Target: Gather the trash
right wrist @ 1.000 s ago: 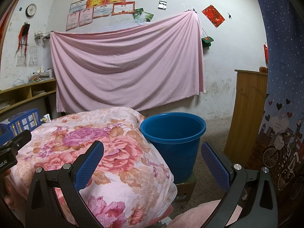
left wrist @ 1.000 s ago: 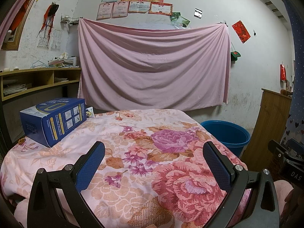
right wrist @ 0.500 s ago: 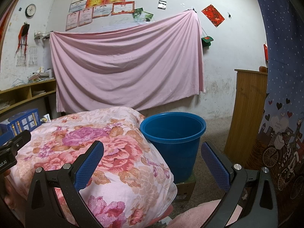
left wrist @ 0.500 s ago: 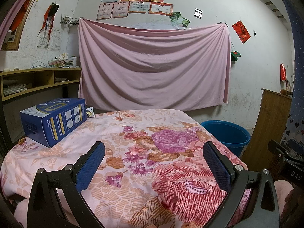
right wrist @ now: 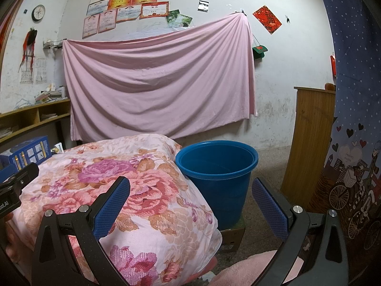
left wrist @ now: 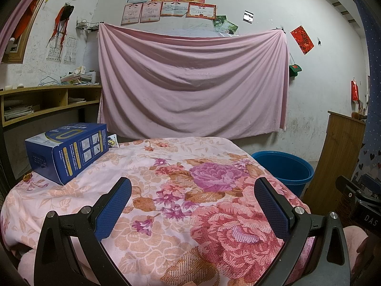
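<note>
A blue cardboard box (left wrist: pixel 67 151) lies on the floral-covered table (left wrist: pixel 190 190) at the far left, with a small card (left wrist: pixel 112 141) behind it. The box also shows in the right wrist view (right wrist: pixel 29 153). A blue bucket (right wrist: pixel 218 178) stands on the floor right of the table, and its rim shows in the left wrist view (left wrist: pixel 284 168). My left gripper (left wrist: pixel 193 205) is open and empty over the table's near part. My right gripper (right wrist: pixel 190 205) is open and empty, facing the table's right edge and the bucket.
A pink sheet (left wrist: pixel 190 83) hangs on the back wall. Wooden shelves (left wrist: pixel 47 102) stand at the left. A wooden cabinet (right wrist: pixel 309 143) stands right of the bucket. A blue patterned curtain (right wrist: pixel 352 143) hangs at far right. A cardboard box (right wrist: pixel 232 236) lies under the bucket.
</note>
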The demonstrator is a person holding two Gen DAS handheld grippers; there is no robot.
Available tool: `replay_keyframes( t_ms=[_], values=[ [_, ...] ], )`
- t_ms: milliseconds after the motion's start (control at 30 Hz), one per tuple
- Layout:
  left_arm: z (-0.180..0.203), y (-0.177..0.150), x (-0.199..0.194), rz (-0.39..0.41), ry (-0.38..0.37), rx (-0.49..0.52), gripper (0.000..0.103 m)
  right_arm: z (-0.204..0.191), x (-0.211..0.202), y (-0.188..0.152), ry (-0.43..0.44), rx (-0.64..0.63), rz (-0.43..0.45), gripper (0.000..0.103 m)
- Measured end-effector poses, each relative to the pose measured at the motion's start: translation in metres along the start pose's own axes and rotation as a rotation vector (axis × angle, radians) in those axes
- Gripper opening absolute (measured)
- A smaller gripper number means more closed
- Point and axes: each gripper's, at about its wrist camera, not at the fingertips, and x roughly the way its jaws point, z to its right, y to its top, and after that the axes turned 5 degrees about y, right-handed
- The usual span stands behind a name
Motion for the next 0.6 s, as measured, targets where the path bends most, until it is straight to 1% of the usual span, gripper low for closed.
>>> replay_keyframes(
  t_ms=[600],
  values=[
    [-0.0008,0.0,0.0003,0.0,-0.001,0.0,0.101,-0.0002,-0.0003,-0.0007,-0.001,0.0,-0.002,0.103]
  ],
)
